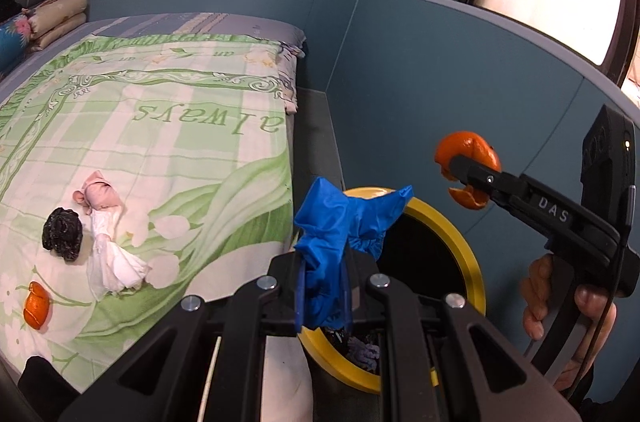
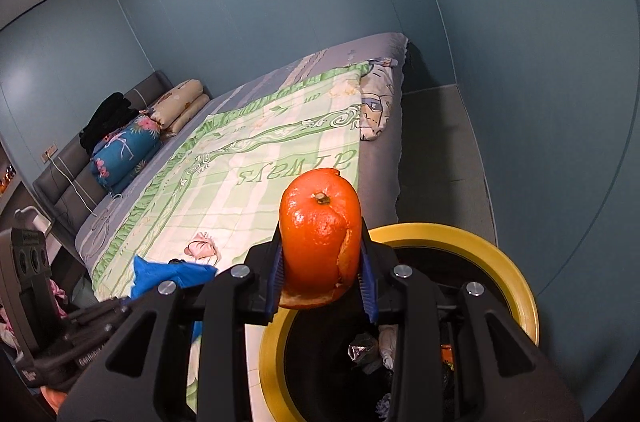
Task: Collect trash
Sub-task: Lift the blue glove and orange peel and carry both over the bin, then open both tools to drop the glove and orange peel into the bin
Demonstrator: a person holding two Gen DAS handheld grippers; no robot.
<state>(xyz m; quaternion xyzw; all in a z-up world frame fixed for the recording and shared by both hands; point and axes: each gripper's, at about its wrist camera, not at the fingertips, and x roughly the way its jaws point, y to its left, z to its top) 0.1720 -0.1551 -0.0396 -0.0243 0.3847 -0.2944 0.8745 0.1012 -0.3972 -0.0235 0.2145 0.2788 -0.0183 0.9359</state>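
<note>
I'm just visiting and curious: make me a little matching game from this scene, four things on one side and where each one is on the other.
Things:
1. blue glove
2. orange peel
3. black crumpled wad
4. yellow-rimmed bin

Places:
A. lying on the green bedspread
B. clamped in the right gripper
C. on the floor beside the bed
D. clamped in the left gripper

Pairs: 1-D, 2-B, 3-A, 4-C
</note>
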